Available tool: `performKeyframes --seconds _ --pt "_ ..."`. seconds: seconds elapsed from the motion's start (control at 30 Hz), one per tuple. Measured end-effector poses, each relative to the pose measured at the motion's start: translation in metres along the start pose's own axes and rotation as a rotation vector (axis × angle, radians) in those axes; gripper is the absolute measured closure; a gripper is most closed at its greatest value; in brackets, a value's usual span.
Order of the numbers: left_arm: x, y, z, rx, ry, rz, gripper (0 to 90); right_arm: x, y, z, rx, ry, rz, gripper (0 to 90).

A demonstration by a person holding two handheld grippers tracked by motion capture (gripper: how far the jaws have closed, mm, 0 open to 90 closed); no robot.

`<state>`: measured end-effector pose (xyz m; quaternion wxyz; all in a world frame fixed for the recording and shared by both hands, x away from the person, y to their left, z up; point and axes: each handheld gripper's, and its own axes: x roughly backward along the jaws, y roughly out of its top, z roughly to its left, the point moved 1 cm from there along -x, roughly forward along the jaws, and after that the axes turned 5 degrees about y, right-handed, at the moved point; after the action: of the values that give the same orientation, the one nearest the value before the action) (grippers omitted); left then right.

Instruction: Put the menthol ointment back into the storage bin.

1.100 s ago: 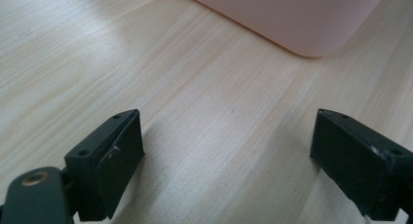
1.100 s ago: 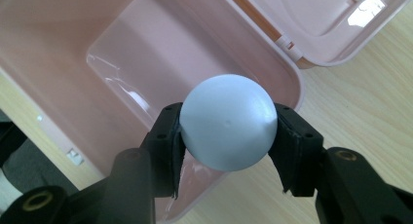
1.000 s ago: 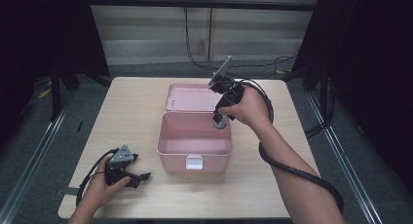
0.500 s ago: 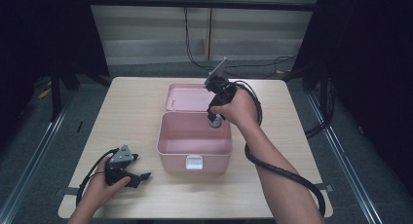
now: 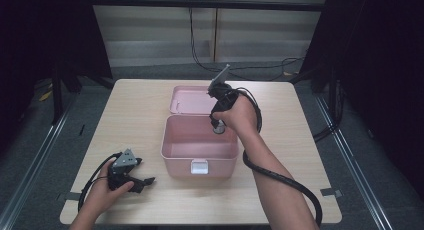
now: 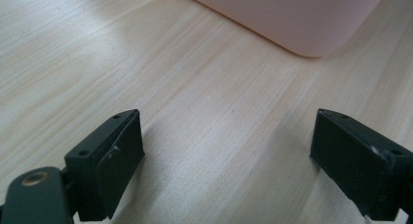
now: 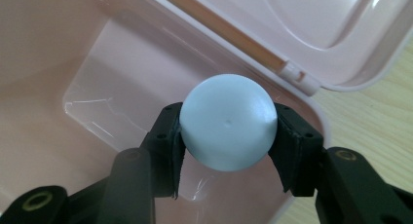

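A pink plastic box (image 5: 199, 155) stands open at the table's middle, its lid (image 5: 192, 100) lying flat behind it. My right gripper (image 5: 218, 127) points down over the box's back right corner, shut on a pale blue ball (image 7: 227, 121) that hangs just inside the box (image 7: 87, 87), above its floor. The ball (image 5: 219, 129) is gripped by both pads at its sides. My left gripper (image 5: 145, 182) rests on the table at the front left, open and holding nothing; in the left gripper view its jaws stand wide apart over bare wood, with the box's corner (image 6: 302, 24) ahead.
The light wooden table (image 5: 125, 115) has free room to the left and right of the box. A black cable (image 5: 285, 180) trails from the right gripper along the forearm. Dark floor, rails and cables surround the table.
My right gripper has moved left and down with the ball, from above the box's back edge into the box's opening. The left gripper has stayed in place.
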<state>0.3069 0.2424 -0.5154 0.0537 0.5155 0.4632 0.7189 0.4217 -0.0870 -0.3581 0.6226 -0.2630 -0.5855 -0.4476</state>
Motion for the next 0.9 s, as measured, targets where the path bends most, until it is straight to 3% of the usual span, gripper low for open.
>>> performKeyframes --seconds 0.53,0.9 --pt "0.000 0.000 0.000 0.001 -0.002 0.000 11.4 -0.030 0.000 0.007 -0.033 -0.012 -0.006 50.4" --pt "0.000 0.000 0.000 0.001 -0.002 -0.001 11.4 -0.041 -0.001 0.006 -0.036 -0.018 -0.002 50.3"
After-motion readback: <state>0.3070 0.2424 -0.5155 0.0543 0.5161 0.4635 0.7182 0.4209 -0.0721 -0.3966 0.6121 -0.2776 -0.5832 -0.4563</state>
